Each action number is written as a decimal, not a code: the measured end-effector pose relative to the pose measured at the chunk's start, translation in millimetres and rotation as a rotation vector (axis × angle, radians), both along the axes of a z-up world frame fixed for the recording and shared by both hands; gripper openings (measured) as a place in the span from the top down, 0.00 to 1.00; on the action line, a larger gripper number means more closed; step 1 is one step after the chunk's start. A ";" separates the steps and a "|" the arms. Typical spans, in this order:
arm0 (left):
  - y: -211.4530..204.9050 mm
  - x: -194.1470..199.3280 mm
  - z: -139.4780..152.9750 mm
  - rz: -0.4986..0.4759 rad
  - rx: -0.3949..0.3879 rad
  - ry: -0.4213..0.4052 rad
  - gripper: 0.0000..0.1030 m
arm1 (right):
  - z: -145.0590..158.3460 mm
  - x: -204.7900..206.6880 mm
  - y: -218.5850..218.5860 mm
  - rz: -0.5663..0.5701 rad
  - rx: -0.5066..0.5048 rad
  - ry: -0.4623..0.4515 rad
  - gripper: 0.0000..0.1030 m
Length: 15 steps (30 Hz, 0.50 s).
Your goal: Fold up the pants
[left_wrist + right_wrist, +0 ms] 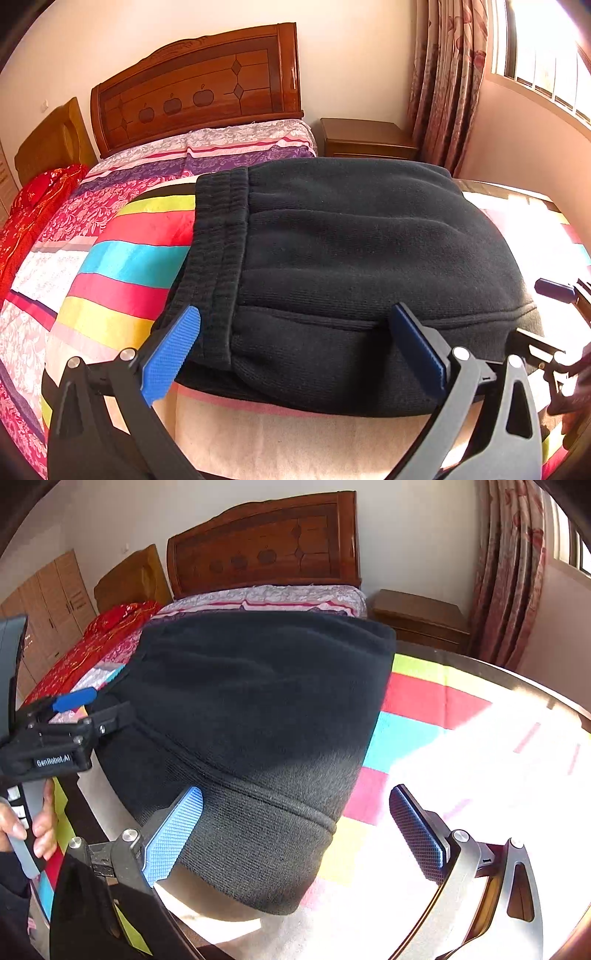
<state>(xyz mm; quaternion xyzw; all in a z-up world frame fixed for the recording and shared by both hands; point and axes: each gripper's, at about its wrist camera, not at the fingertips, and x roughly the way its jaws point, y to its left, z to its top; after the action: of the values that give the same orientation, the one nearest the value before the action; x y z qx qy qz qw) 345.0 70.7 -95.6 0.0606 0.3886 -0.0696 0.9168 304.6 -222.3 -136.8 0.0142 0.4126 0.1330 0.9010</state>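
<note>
The left gripper (295,343) was held with fingers spread wide at the near edge of the folded black pants (351,258), nothing clamped. The right gripper (295,827) was likewise spread apart, empty, at the pants' right corner. The pants were laid on a striped cloth (424,701) over the tabletop (524,672). Beyond, a bed (221,155) with a wooden headboard (199,85) was seen.

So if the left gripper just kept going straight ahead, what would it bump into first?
Most likely the folded black pants: the left gripper, jaws open, already straddles their near edge by the waistband. Depth is hard to judge.
</note>
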 end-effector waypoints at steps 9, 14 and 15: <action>7.0 -53.6 34.3 0.159 0.007 -0.120 0.02 | 37.0 -54.5 -16.0 -0.068 0.080 -0.023 0.05; -7.1 -147.0 80.3 0.273 0.110 -0.396 0.01 | 54.1 -115.8 -37.1 -0.191 0.192 -0.120 0.05; -9.0 -161.5 87.6 0.279 0.108 -0.418 0.01 | 56.0 -120.5 -40.7 -0.202 0.189 -0.112 0.05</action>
<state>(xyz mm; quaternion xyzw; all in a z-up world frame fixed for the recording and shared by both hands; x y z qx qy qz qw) 183.5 61.7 -8.1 0.0681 0.1984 0.0926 0.9734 184.2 -262.9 -80.8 0.1328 0.3439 0.0805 0.9261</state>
